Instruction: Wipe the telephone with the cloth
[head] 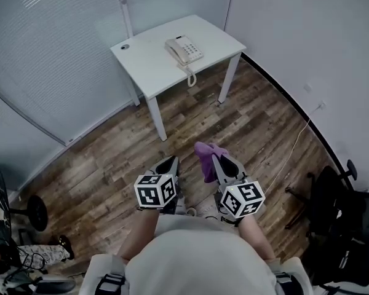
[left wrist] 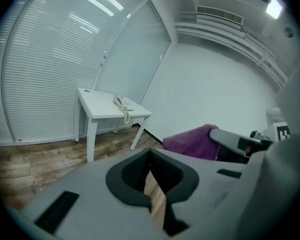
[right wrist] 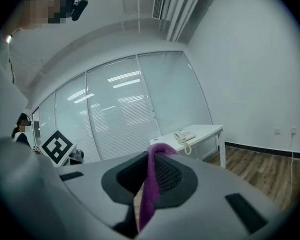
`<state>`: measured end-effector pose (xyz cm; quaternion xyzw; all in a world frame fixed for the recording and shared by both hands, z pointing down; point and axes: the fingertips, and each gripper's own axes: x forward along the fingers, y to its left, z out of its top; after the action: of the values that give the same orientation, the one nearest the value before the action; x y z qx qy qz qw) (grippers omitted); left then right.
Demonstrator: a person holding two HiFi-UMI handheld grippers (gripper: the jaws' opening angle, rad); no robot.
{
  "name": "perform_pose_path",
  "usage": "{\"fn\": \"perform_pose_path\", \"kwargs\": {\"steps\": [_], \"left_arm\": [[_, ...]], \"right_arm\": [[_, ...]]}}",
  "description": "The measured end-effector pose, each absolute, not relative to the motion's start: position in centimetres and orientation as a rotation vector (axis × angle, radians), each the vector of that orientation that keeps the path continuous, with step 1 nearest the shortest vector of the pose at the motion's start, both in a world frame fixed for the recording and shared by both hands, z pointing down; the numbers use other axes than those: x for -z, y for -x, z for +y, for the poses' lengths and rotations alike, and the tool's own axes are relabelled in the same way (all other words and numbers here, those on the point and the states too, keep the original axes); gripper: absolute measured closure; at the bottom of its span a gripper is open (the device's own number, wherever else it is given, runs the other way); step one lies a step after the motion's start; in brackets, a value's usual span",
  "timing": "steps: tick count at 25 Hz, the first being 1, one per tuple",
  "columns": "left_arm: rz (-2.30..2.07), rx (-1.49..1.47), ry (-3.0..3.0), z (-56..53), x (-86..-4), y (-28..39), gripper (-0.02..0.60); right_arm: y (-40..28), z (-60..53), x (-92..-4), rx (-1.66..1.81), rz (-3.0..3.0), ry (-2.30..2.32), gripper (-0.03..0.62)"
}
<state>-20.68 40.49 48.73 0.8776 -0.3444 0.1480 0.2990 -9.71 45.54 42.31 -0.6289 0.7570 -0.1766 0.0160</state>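
The purple terry cloth (head: 205, 155) is in hand: the right claw (right wrist: 148, 178) is clamped on it, with 1 fold standing up between the jaws and the rest draped over the claw's front. The left claw (left wrist: 151, 179) has its jaws together and holds nothing; only floor shows through the slit.

No wiping looks to have begun. The cream push-button telephone (head: 183, 50) sits on the white rectangular table (head: 149, 63), toward the far right part of the top. Its handset is on the cradle and its coiled cord (head: 191, 77) hangs over the near edge. Both claws are held low in front of the person, well apart from the table, so I judge that only the pick-up of the cloth is done. What is left is to approach the table, bring the cloth onto the telephone, and wipe it.

The table top is otherwise bare apart from a small round grommet near its left corner. It stands in the corner of a small office, on a dark wood-plank floor (head: 258, 121). Glass walls with white blinds (head: 43, 60) run along the left, and a plain white wall with a dark skirting line runs along the right. A black office chair (head: 332, 204) stands at the right edge, and a thin white cable (head: 295, 143) runs across the floor toward the wall.
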Motion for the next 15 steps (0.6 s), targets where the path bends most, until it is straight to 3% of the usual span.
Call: {"fn": "perform_pose_path", "kwargs": {"steps": [15], "left_arm": [[-0.913,-0.414,-2.309,34.7,-49.3,20.1,0.560]], "right_arm": [[8.1,39.3,-42.5,0.604,2.331,1.936,0.551]]}}
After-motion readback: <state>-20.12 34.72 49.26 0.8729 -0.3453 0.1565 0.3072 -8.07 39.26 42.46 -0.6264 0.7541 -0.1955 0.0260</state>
